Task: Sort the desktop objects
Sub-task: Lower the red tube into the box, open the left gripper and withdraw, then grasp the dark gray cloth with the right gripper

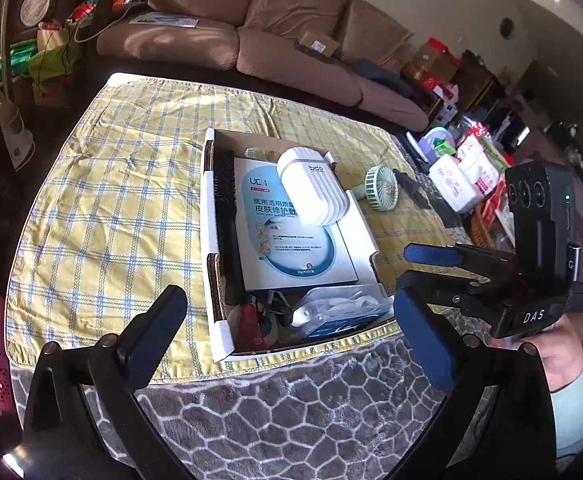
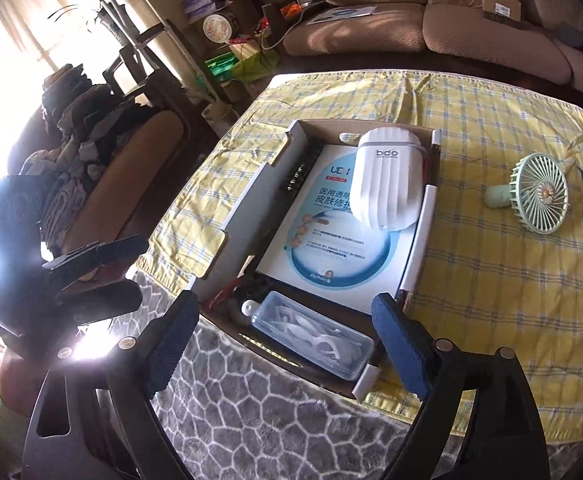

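A sofa (image 1: 251,40) runs along the far side of the table (image 1: 291,420), which is covered by a grey patterned throw and, over that, a yellow checked cloth (image 1: 111,200). The tray (image 1: 210,240), a shallow cardboard box, sits on the cloth at the near edge and serves as the landmark. Inside the tray lies a flat blue-and-white packet (image 1: 287,248); a white ribbed case (image 1: 311,188) marked "bdo" rests on the packet's far corner. A black brush (image 1: 223,200) lies along the tray's left wall. At the tray's near end sit a clear box (image 2: 311,336) of white picks and some small dark and red items, too cluttered to identify. A green fan (image 2: 539,200) lies on the cloth to the right of the tray, well apart from it. The left gripper (image 1: 291,332) and right gripper (image 2: 287,344) both hover over the tray's near end, jaws spread wide, holding nothing.
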